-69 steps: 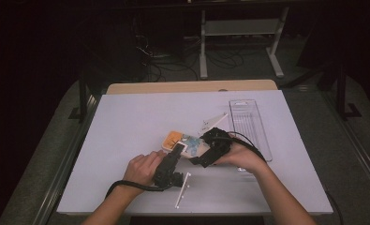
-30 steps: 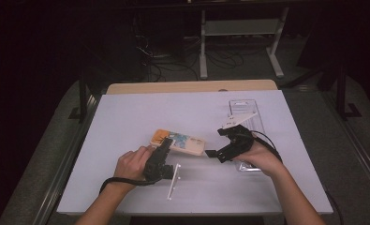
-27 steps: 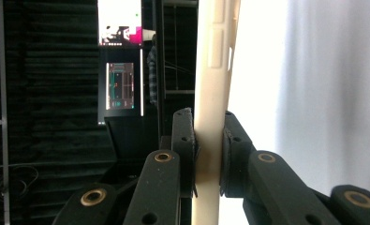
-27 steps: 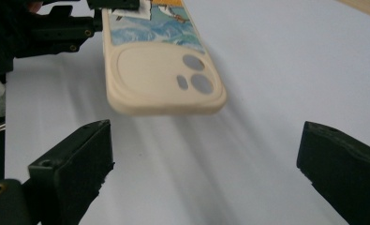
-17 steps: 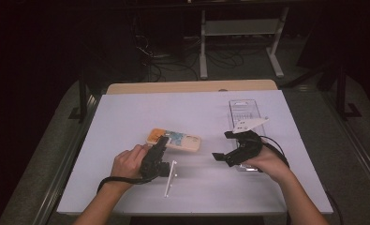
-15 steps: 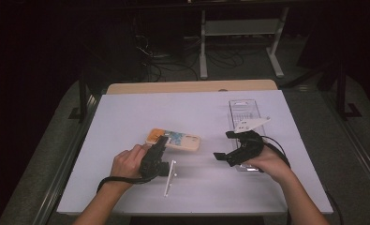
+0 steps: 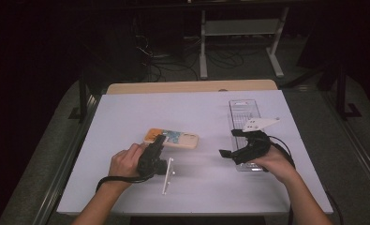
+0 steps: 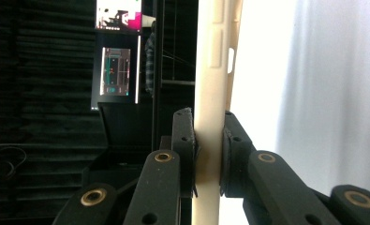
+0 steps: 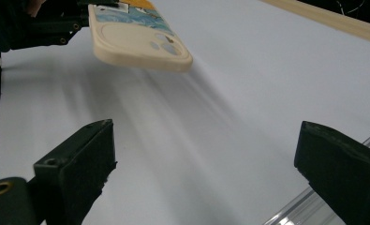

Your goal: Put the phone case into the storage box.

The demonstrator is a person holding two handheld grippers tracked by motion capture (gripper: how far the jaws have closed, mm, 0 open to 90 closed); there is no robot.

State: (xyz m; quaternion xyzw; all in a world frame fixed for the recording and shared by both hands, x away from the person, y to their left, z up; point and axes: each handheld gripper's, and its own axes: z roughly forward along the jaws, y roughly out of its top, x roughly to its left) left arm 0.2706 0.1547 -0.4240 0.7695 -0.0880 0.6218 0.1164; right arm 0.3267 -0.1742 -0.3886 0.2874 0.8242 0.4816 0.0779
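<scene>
A cream phone case (image 7: 173, 138) with an orange and blue picture is held just above the white table, near its middle. My left gripper (image 7: 158, 141) is shut on the case's near end. In the left gripper view both pads clamp the case's cream edge (image 8: 210, 93), with the left gripper (image 8: 210, 154) seen from behind. My right gripper (image 7: 228, 143) stands open to the right of the case, with nothing between its fingers. In the right gripper view the case (image 9: 136, 35) hangs at upper left, beyond the wide-apart jaws of the right gripper (image 9: 206, 159).
A long clear plastic tray (image 7: 244, 110) lies on the right side of the white table top (image 7: 196, 108), partly under my right hand; its edge (image 9: 285, 213) shows by the right jaw. A wooden strip (image 7: 192, 86) runs along the far edge. Dark floor and metal stands lie beyond.
My right gripper has drawn away from the phone case toward the right, over the clear tray. The left gripper has kept its hold on the case and barely moved.
</scene>
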